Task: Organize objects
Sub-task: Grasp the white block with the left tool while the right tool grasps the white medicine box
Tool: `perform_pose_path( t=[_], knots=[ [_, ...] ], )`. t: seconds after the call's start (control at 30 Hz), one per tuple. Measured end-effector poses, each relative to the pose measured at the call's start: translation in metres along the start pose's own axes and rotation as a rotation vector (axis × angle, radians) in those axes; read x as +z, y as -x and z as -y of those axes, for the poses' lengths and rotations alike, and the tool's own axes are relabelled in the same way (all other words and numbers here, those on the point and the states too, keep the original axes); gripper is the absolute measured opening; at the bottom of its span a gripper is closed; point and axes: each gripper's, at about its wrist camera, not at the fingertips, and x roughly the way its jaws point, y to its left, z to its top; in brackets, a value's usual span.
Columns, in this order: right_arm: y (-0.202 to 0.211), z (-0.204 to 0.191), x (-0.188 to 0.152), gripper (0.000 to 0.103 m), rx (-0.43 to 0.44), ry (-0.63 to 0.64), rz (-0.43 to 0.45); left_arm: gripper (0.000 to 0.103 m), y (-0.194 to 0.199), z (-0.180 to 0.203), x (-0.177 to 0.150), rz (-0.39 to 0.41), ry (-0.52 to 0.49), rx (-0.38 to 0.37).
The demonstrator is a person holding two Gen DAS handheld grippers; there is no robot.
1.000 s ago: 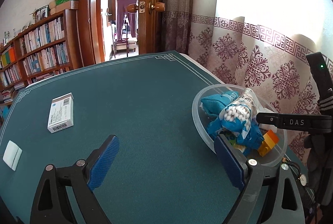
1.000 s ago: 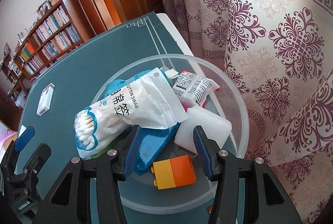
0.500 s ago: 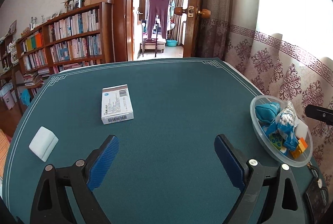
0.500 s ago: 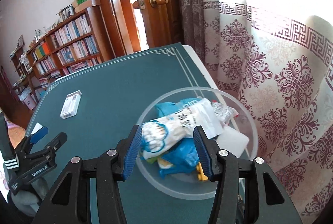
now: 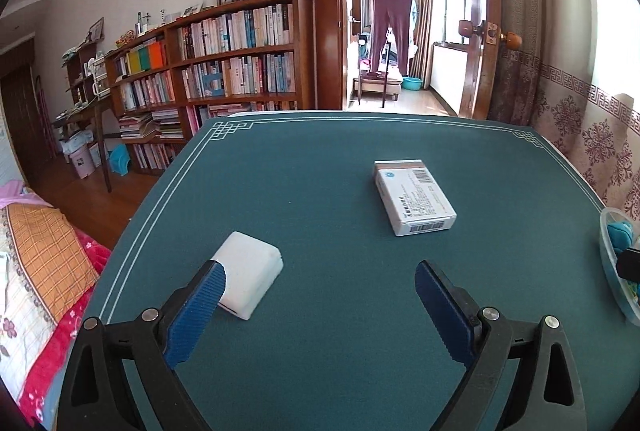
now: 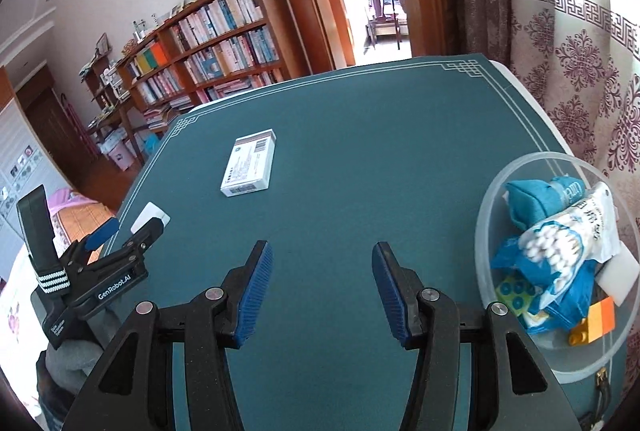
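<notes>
White printed cardboard box w/ barcodes [image 5: 414,201] lies flat mid-way across the dark green felt tabletop w/ white border lines [image 5: 320,159], clear of both tongs; a small white rounded-corner block [image 5: 250,273] sits near the table's left edge, its near corner partly behind the left gripper's [image 5: 320,305] blue ribbed pad [image 5: 196,315]. Left gripper jaws spread wide, nothing between them. Right gripper [image 6: 322,293] jaws parted w/ only bare felt in the gap, nothing grasped. Right wrist view alone shows the clear plastic round bowl [image 6: 486,215] in full: bag of cotton swabs [image 6: 568,237], teal cloth bundle [image 6: 532,199], blue crinkled wrapper, white block, orange-yellow toy brick [image 6: 596,323]. Left view gets just a sliver of that bowl at the frame's right edge. Right view also catches the left gripper from the side, w/ a striped strap; the white block is mostly hidden behind its tips there. Box print too small to read.
</notes>
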Motion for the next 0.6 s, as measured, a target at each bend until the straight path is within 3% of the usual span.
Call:
perform_pose_path(
  t=[0.3, 0.6],
  knots=[
    [-0.042, -0.024, -0.003, 0.054, 0.046, 0.007, -0.068, 0.098, -0.035, -0.046, 0.000, -0.064, 0.068, 0.076],
    [-0.077, -0.037, 0.005, 0.055, 0.055, 0.029, -0.102, 0.097, -0.062, -0.051, -0.009, -0.142, 0.080, 0.047]
  ],
)
